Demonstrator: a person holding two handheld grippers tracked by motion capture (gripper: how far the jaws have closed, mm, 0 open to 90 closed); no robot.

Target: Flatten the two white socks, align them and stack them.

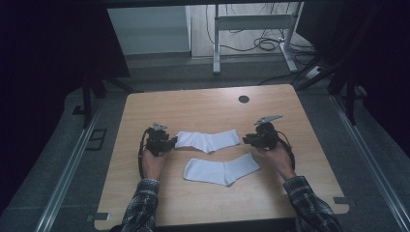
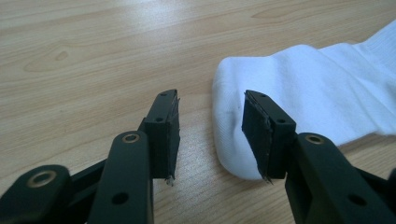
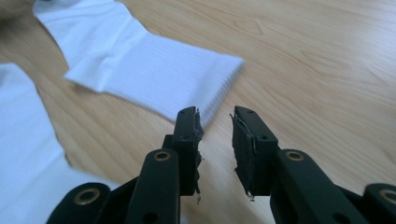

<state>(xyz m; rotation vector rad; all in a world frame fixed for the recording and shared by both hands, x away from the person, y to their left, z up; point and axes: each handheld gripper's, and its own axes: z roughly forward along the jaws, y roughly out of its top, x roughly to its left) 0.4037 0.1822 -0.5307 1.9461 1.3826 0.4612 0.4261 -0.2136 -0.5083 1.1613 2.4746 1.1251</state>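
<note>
The left gripper (image 2: 210,135) is sitting spread at the toe of the far white sock (image 1: 208,140) on the wooden table (image 1: 203,108), the right gripper (image 3: 215,140) gaping by its cuff, so closing low is risking scraping wood and missing cloth.

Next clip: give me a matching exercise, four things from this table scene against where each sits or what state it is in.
Things:
1. far sock
2. near sock
3. left gripper
4. hole

Places or states:
A. open, at the rounded end of a sock
B. in the table near its far edge
C. stretched between the two grippers
D. closer to the person, no gripper at it

Pairs: 1-C, 2-D, 3-A, 4-B
</note>
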